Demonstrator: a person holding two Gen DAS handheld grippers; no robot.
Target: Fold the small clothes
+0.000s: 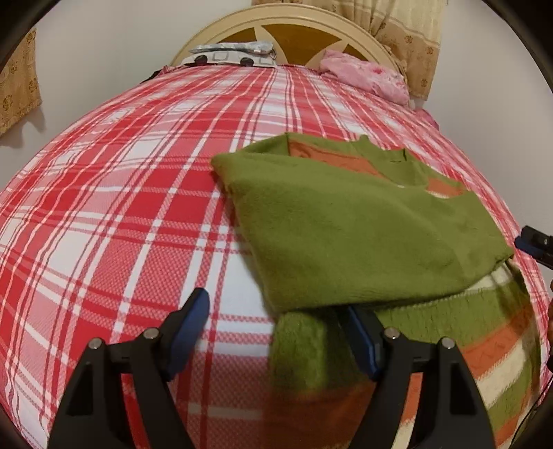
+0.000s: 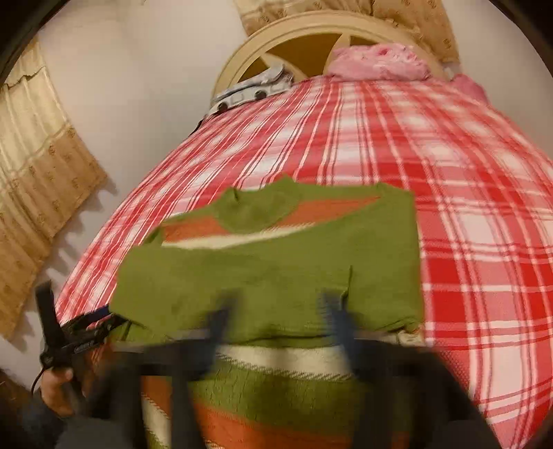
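A small green sweater (image 1: 363,235) with orange and cream stripes lies on the red plaid bed, its sleeves folded across the body. It also shows in the right wrist view (image 2: 276,276). My left gripper (image 1: 276,321) is open at the sweater's near left corner; its right finger (image 1: 363,338) touches the striped hem and its left finger is over bare sheet. My right gripper (image 2: 276,314) is blurred by motion, with jaws apart over the sweater's lower body and nothing held. Its tip shows at the left wrist view's right edge (image 1: 535,243).
The red and white plaid bedsheet (image 1: 121,207) covers the bed. A pink cloth (image 1: 366,74) and a grey patterned pillow (image 1: 231,55) lie by the cream headboard (image 1: 287,20). Beige curtains (image 2: 38,155) hang on the walls. A hand (image 2: 57,387) holds the left gripper.
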